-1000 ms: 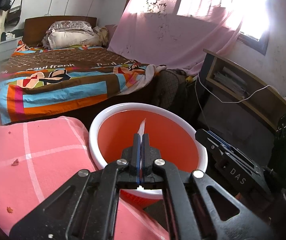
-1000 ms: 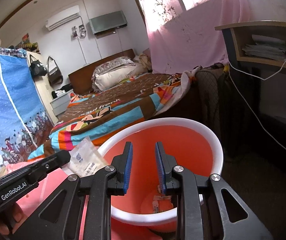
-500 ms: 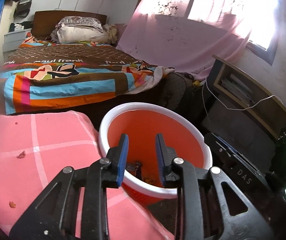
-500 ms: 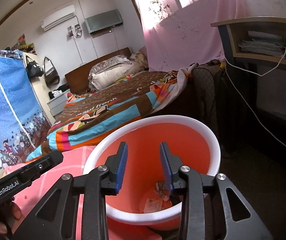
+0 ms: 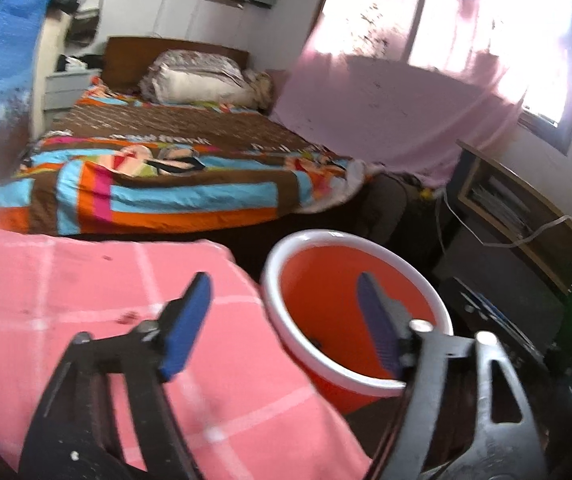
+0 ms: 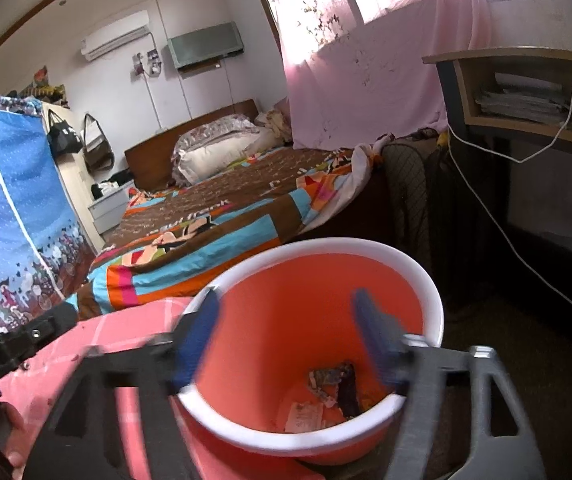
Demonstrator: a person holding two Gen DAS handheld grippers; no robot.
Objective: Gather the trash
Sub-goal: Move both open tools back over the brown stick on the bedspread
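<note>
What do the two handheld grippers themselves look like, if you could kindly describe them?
Both the left gripper and right gripper share one design: black angular frames with triangular cut-outs, silver pivot bolts, and flat blue pads lining the fingers. White lettering, too blurred to read, marks the left gripper's side.

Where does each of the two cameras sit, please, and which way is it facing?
Left wrist: on the left tool, looking over the pink cloth toward the bed; its open fingers show.
Right wrist: on the right tool, looking down into the bucket at trash; its open fingers and the other tool's edge show.
Both share bucket, cloth, bed.
</note>
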